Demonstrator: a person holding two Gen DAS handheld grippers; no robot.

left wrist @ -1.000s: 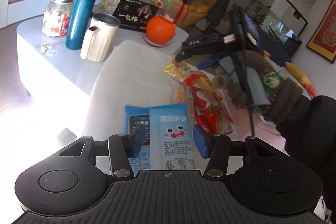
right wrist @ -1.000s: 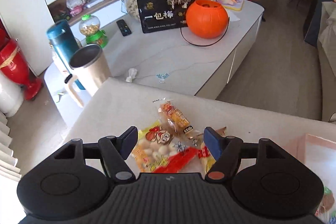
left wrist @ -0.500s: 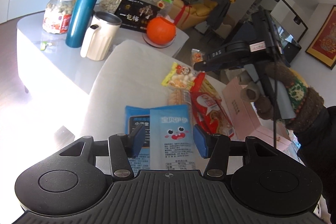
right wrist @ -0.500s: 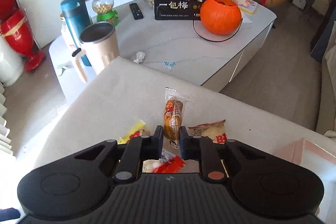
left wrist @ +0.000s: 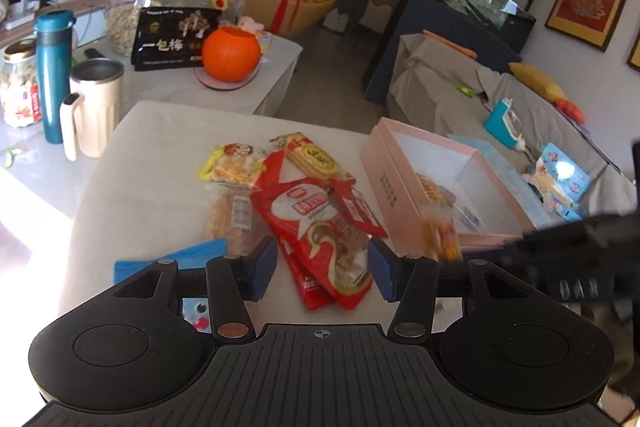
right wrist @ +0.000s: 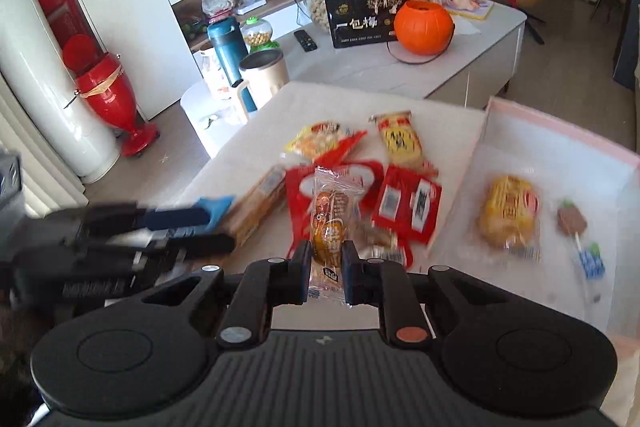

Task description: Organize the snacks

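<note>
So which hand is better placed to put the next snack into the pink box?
Right. The right tool is already shut on a clear-wrapped snack, with the pink box just to its right. The left tool is open and empty over the red packets.

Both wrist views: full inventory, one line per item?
pink box: 1, pink, right of the snack pile
yellow pack: 1, inside the box
lollipop: 1, brown, inside the box
red packs: at least 2, overlapping, mid-table
blue pack: 1, near left gripper
pumpkin: 1, orange, far table
mug: 1, cream, far table
flask: 1, teal, beside mug
left gripper: open, over red packs
right gripper: shut on an orange snack
</note>
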